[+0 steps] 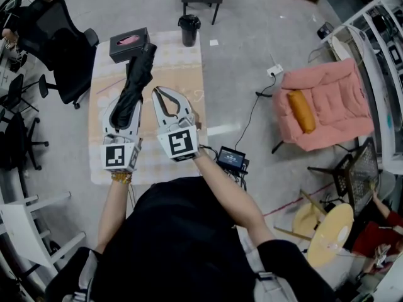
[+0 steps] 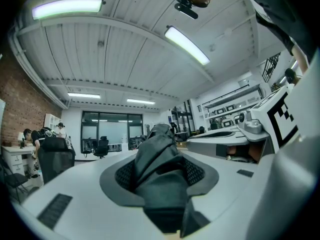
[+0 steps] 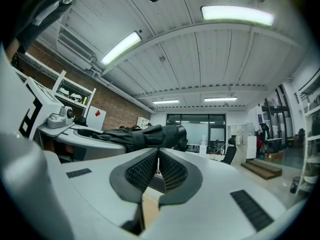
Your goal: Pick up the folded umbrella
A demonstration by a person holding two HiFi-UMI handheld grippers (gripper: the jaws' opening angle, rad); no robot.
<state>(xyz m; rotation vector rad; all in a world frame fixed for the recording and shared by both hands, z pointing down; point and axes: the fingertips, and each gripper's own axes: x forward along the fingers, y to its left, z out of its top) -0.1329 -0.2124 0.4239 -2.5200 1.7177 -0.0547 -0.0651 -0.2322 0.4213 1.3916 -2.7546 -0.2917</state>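
Head view is showing, at far left, a black office chair (image 1: 63, 49) sitting on the grey floor (image 1: 252, 43) beside a low table (image 1: 182, 68) draped in a pale patterned cloth. A black box (image 1: 129, 44) with something pink in its top opening is resting at the table's far edge. The folded umbrella (image 1: 135, 80), black and bundled, is stretching from just beside that box back toward the person. Its near end is sitting between the jaws of the left gripper (image 1: 124, 111). Left gripper view is showing both ribbed pads (image 2: 125, 175) pressing into the fabric from either side, so these jaws are clamping it. Whether its far tip is touching the table I cannot tell. Just beside it, the right gripper (image 1: 160, 94) is hovering over the table. Right gripper view is showing its jaws drawn together with nothing between them, and the umbrella lying off to its left. Beyond the table a black bin (image 1: 189, 29) is standing on the floor. Well to the right, a pink armchair (image 1: 334, 87) is holding an orange cushion (image 1: 302, 111).
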